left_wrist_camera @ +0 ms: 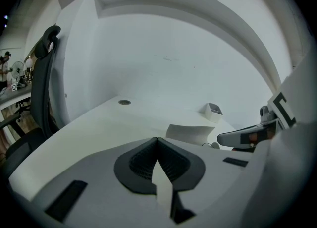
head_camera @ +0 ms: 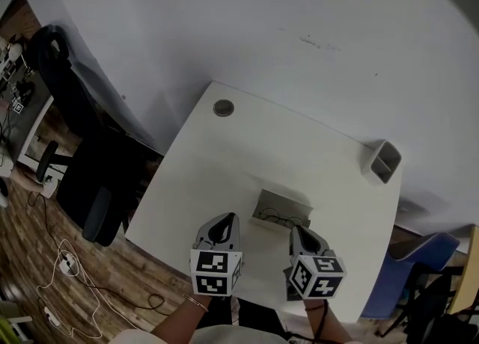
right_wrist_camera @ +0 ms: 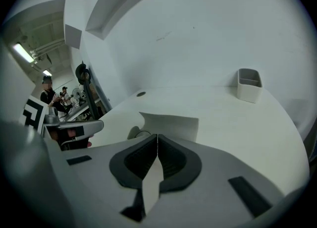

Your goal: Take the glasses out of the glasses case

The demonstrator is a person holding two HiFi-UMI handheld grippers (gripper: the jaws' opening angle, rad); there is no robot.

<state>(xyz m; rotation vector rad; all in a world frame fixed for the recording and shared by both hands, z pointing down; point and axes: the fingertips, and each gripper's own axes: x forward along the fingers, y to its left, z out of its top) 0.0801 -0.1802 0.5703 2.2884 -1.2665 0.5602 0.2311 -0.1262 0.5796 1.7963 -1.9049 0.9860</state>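
White on white out there: the pale desk (head_camera: 224,167) carried the glasses case (head_camera: 281,205) near our edge, lying open with its lid raised toward the wall. We could just pick out the glasses (head_camera: 280,220) as thin dark lines low in the case, right at the foot of that lid. How they were folded, we couldn't tell.

Our left hand-held gripper (head_camera: 224,220) hovered just beside the case's left end, and the right hand-held gripper (head_camera: 298,232) sat near its right front corner. Each gripper view showed the ribbed pads pressed together with nothing between them, so neither had hold of anything.

Here was where it could slip away from us, by our reading. Going in with the jaws closed would only shove the frame around, or push the whole case across that smooth desk. The case looked light, so a pull on the glasses with nothing steadying it might lift or drag the case along. A knock on the raised lid could drop it shut over the frame. And a pinch landing on a lens instead of the frame risked a smear, or a twist if a temple caught on the rim.
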